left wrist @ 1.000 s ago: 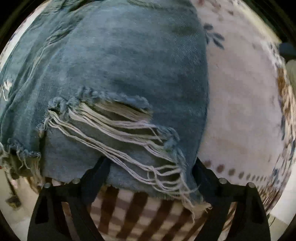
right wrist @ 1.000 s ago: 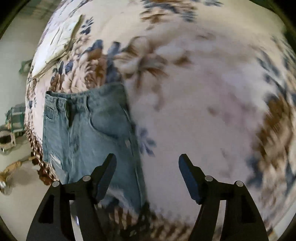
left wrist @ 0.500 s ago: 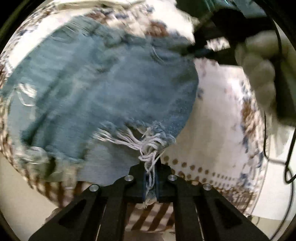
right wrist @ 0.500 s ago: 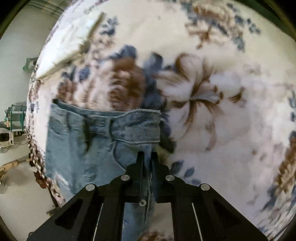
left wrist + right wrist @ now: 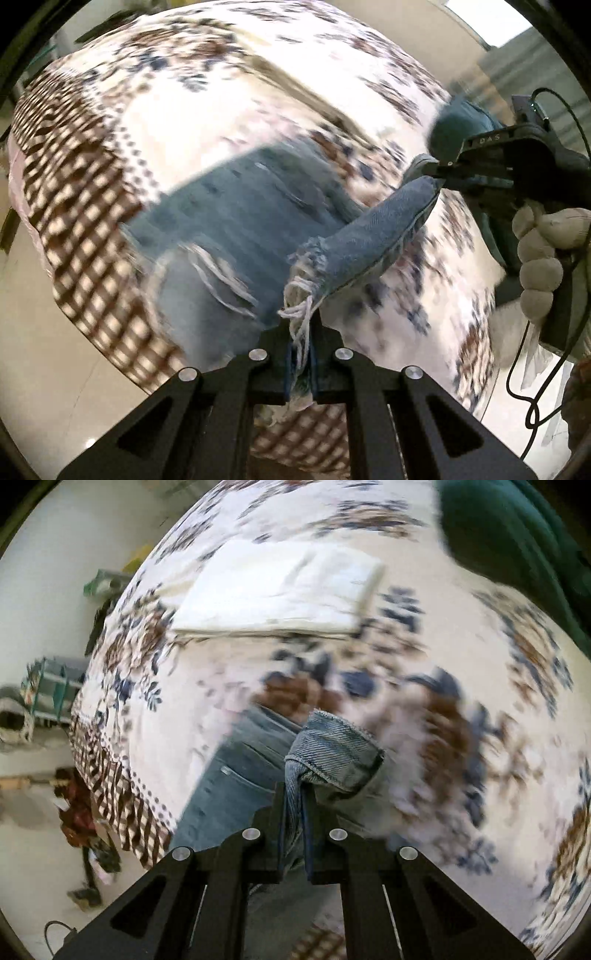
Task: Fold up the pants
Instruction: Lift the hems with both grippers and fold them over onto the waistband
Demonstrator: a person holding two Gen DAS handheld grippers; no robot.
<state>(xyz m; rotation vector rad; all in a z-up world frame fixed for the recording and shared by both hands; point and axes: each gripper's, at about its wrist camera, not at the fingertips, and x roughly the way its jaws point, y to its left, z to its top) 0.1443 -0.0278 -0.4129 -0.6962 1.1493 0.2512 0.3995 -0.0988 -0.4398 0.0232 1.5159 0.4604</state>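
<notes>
- The left gripper [image 5: 300,354] enters its own camera view from 6 o'clock, its two black fingers pressed together with only a thin strip of frayed denim hem from the pants [image 5: 373,236] between them.
- The right gripper [image 5: 294,812] enters its own view from 6 o'clock too, fingers clamped tight on a bunched fold of the waistband.
- In the left camera the right gripper [image 5: 439,173] shows at 2 o'clock, its tips pointing toward 9 o'clock and pinching the cloth's far end.
- The right hand [image 5: 543,254], in a pale glove, wraps that gripper's handle at 3 o'clock, knuckles stacked vertically.
</notes>
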